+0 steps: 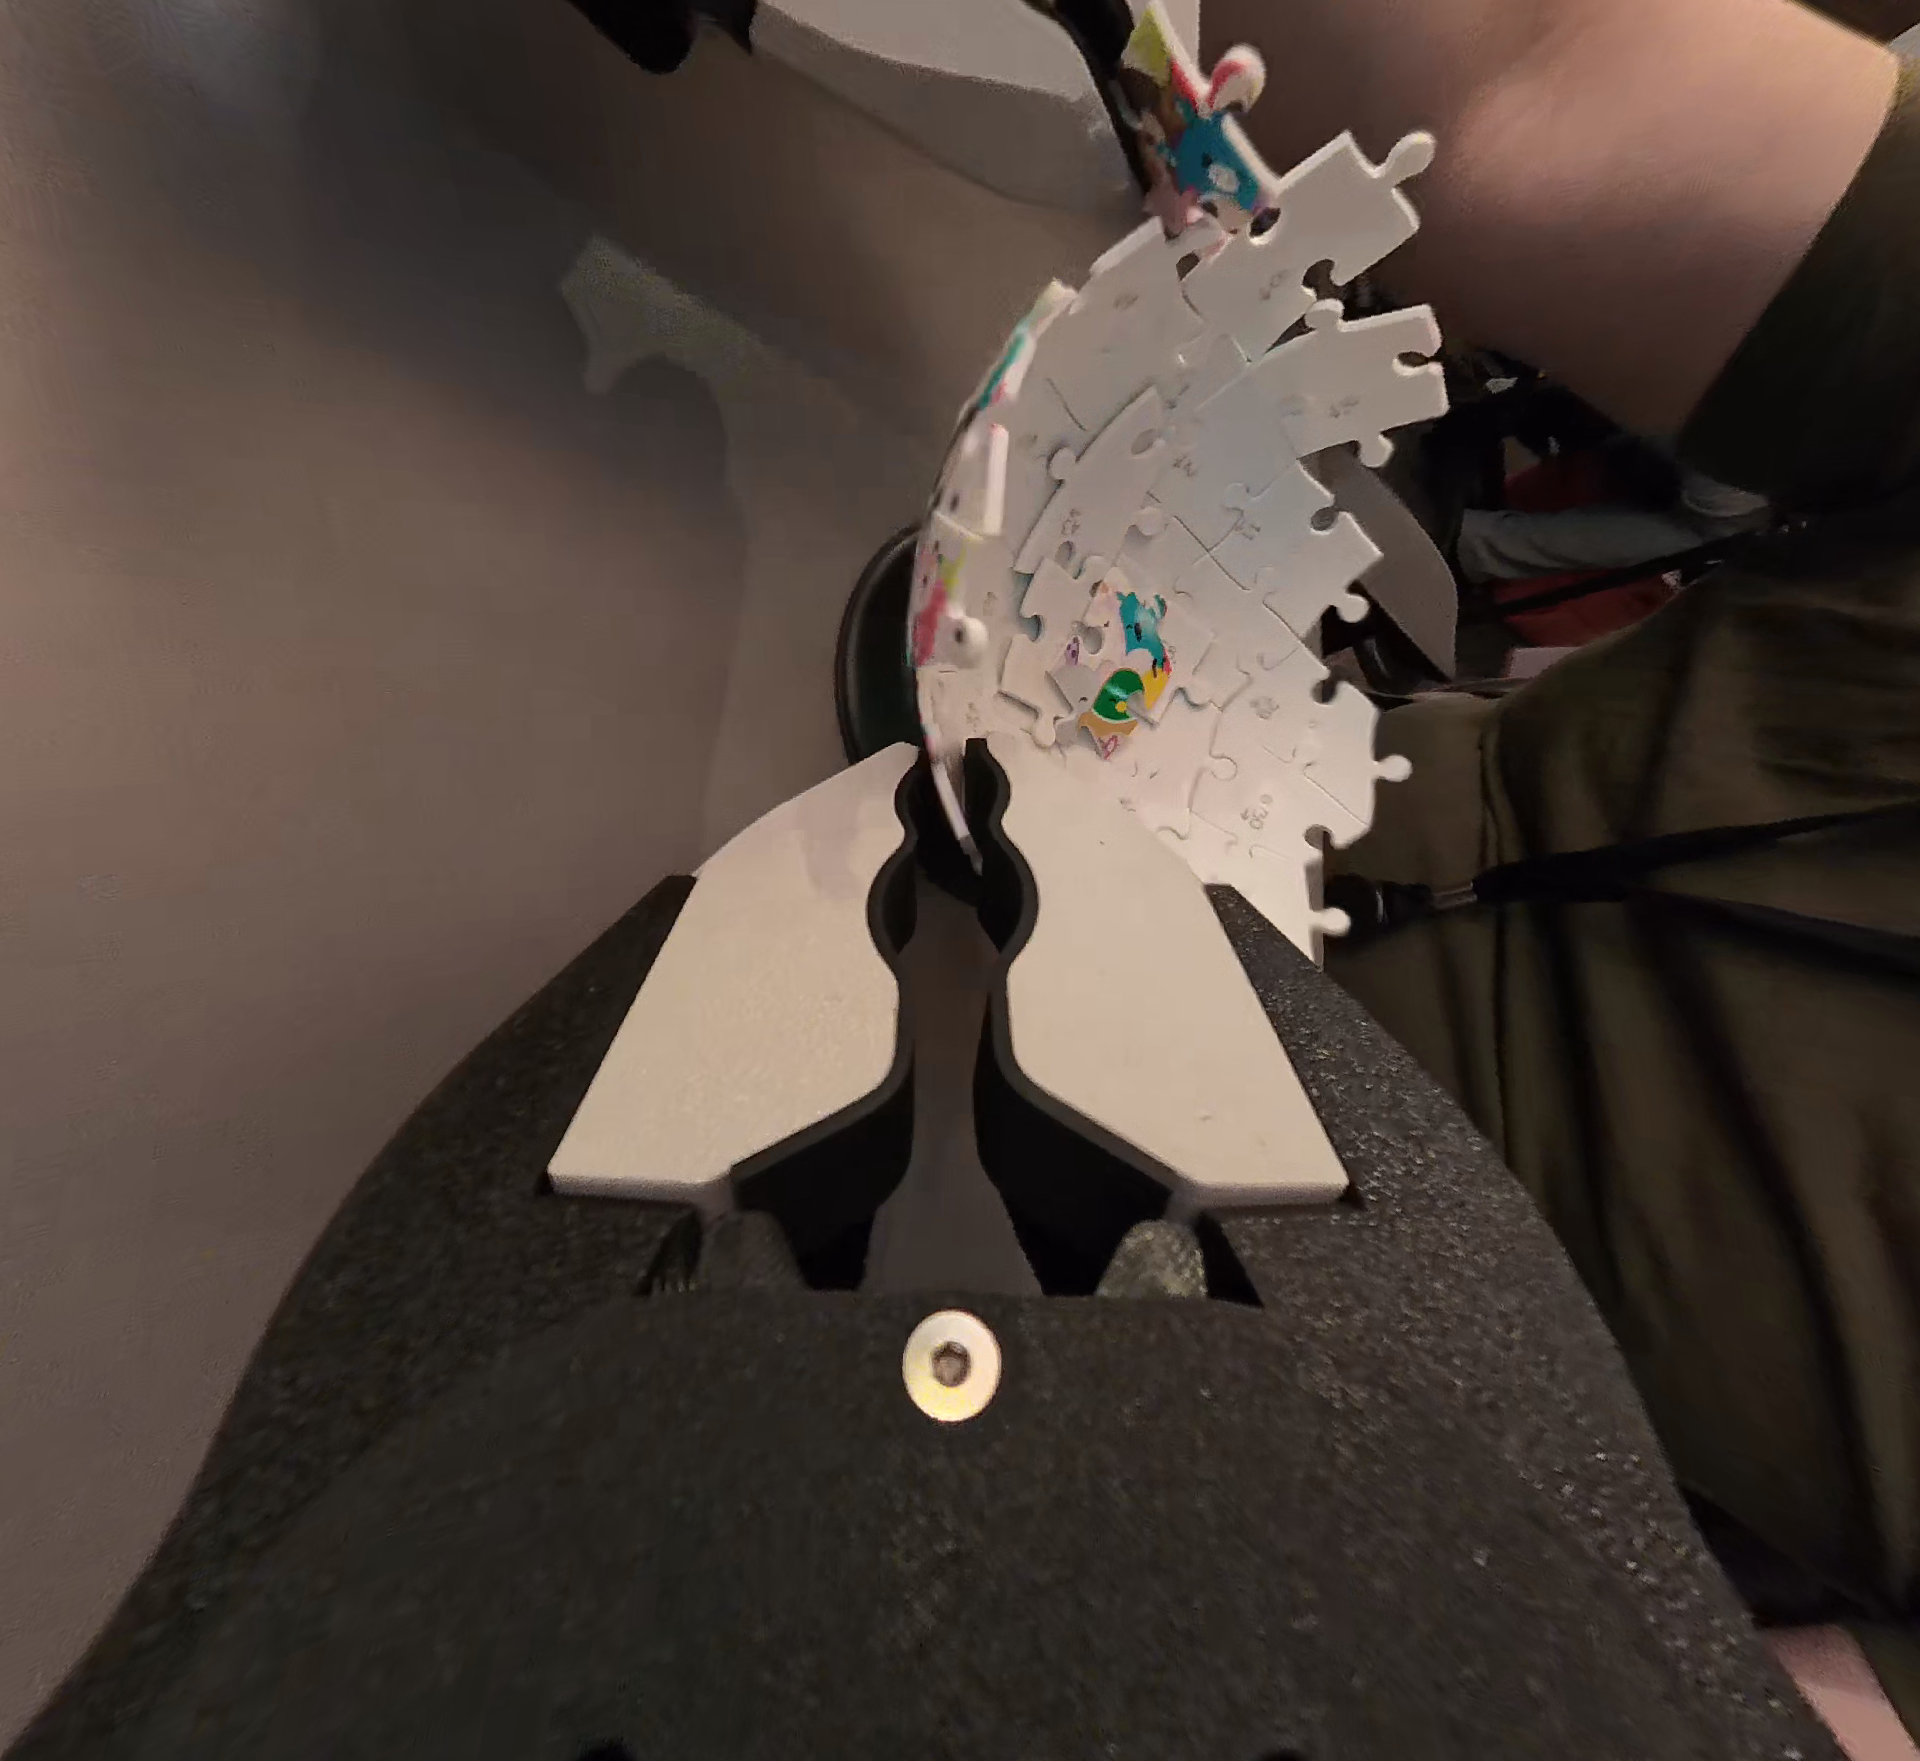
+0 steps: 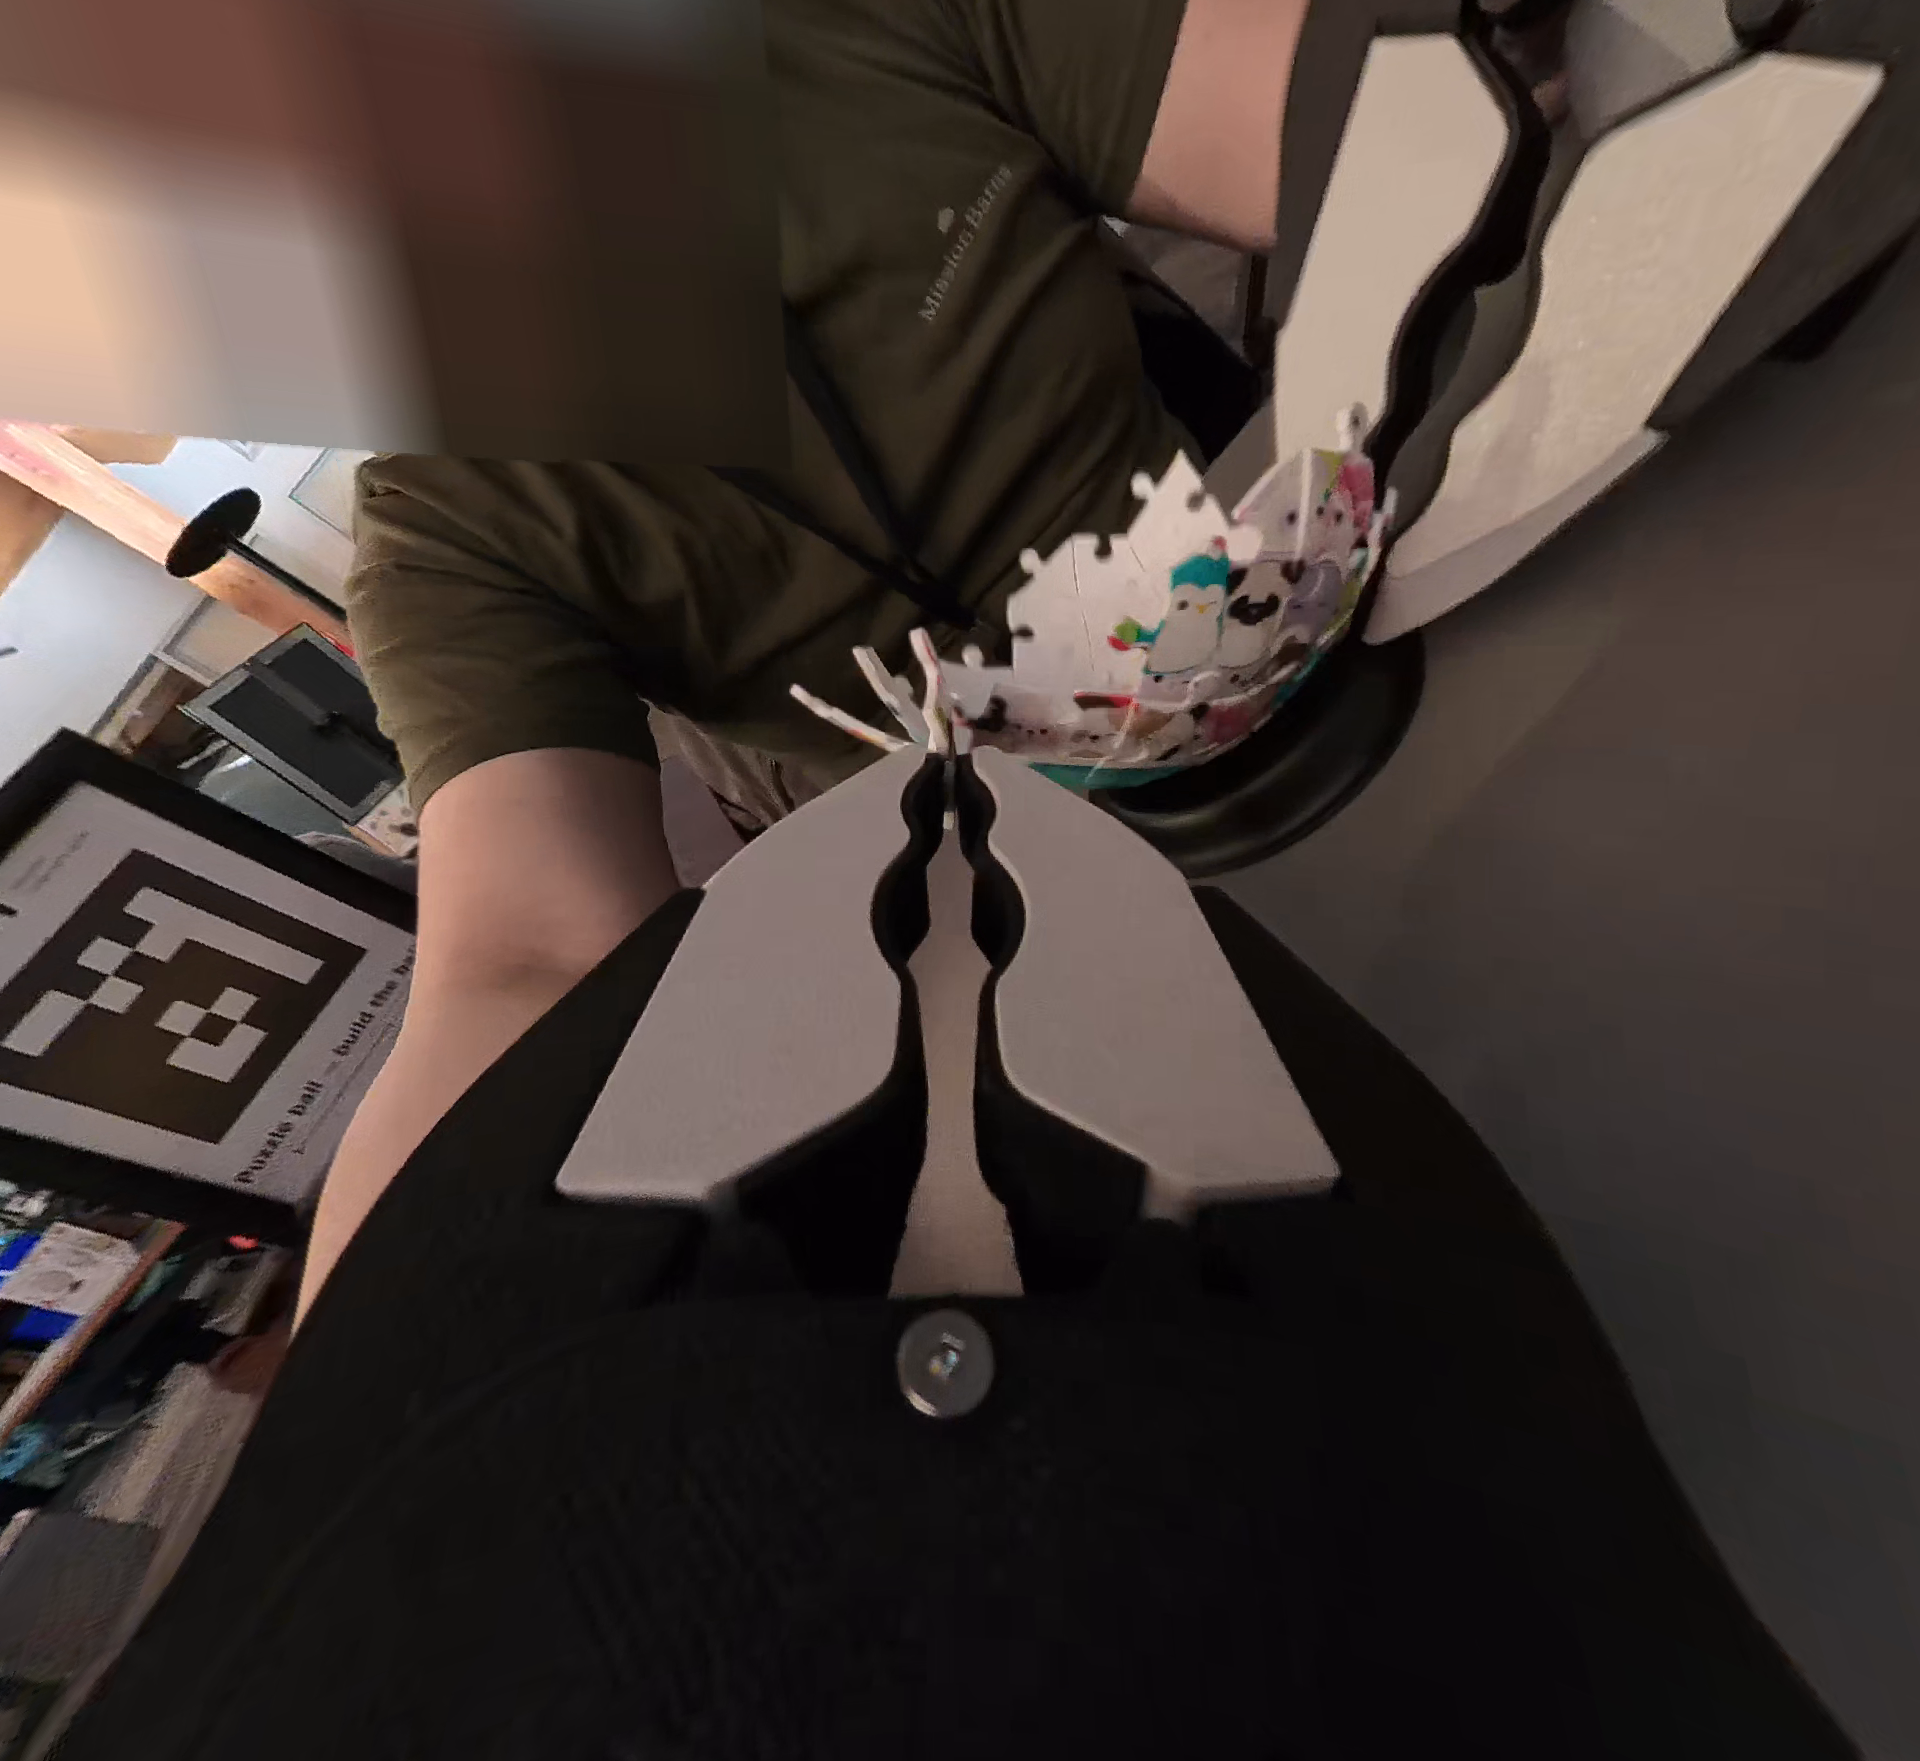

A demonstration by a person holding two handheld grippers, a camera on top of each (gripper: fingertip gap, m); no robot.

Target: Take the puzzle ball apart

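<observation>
The puzzle ball (image 1: 1174, 506) is a half shell of curved pieces, white inside and printed with cartoon animals outside (image 2: 1195, 641). It sits over a black round stand (image 2: 1299, 776). My left gripper (image 1: 951, 776) is shut on the shell's lower rim. My right gripper (image 2: 948, 766) is shut on a piece at the shell's opposite rim edge. In the left wrist view that piece (image 1: 1195, 122) shows colourful at the top, between the right gripper's fingers. A loose coloured piece (image 1: 1122, 672) lies inside the shell. The left gripper also shows in the right wrist view (image 2: 1382, 444).
A grey table surface (image 2: 1662, 880) lies under the stand. A person in an olive shirt (image 2: 935, 205) stands close behind, forearm (image 1: 1507, 101) over the shell. A framed black-and-white marker card (image 2: 156, 984) stands at the left, with cluttered shelves below it. Across from one pair of fingers to the other is roughly 9 cm.
</observation>
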